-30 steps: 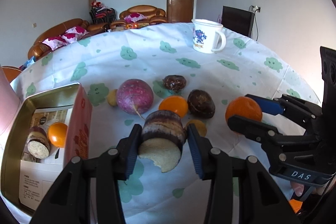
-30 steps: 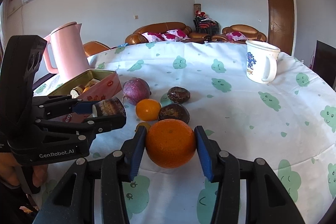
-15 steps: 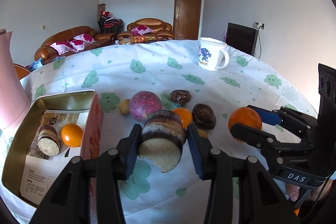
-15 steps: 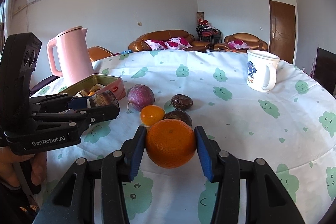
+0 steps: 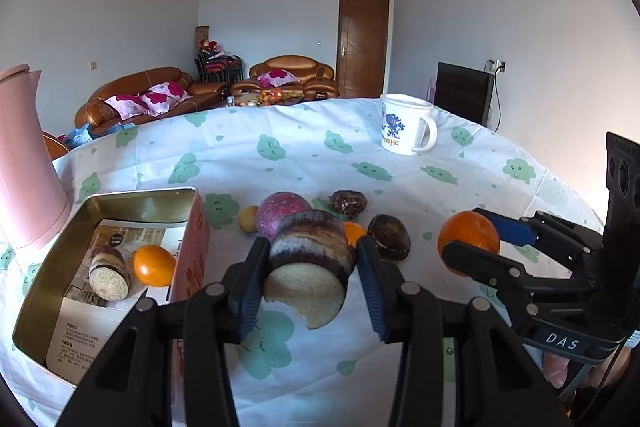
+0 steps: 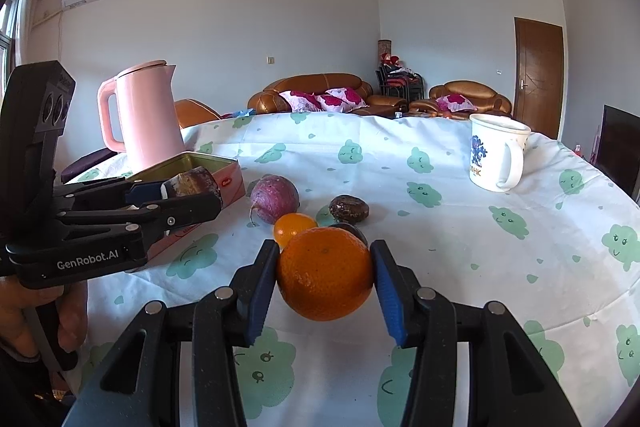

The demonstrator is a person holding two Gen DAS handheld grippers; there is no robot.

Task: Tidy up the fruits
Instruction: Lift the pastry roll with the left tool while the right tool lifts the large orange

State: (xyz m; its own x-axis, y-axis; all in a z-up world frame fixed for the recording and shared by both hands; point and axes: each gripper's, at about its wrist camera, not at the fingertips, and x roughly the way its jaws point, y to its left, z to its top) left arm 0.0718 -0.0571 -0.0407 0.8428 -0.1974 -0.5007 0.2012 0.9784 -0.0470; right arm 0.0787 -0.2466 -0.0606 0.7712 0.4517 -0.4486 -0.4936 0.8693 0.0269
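The left claw [image 5: 308,283] grips a cut sweet potato [image 5: 310,259] beside the open tin [image 5: 188,223]; the right claw [image 6: 324,281] grips an orange [image 6: 325,273] above the tablecloth [image 6: 460,235].

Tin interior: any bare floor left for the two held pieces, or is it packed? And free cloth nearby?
The tin has bare room: its near half shows only the paper liner; the cut tuber piece and small orange sit mid-tin. Cloth is open between the mug and the fruit cluster. That cluster beside the tin is crowded.
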